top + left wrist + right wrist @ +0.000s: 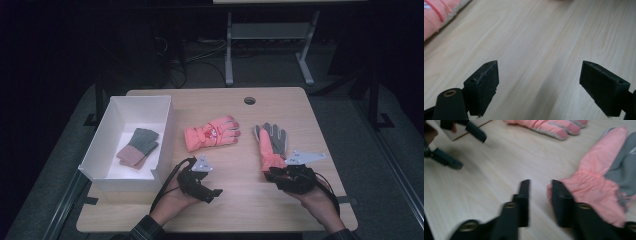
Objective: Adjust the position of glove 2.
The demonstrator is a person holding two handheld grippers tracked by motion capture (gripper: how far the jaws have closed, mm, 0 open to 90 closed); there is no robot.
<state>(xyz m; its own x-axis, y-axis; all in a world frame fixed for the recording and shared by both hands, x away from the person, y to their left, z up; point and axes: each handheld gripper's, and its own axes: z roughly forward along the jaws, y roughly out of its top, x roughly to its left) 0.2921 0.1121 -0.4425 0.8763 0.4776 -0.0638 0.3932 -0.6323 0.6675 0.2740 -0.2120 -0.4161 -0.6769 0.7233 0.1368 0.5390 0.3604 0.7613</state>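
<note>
My right gripper [540, 187] sits at the cuff of the pink-and-grey glove [270, 143], jaws narrowed with a visible gap; the cuff is beside them, not between. My left gripper [539, 85] has jaws wide apart over bare table [280, 107], just below the pink ski glove [212, 132].

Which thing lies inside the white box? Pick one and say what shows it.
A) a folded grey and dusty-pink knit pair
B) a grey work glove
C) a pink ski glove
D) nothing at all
A: in the high view the grey and dusty-pink knit pair lies on the floor of the white box, while the pink glove lies on the table.
</note>
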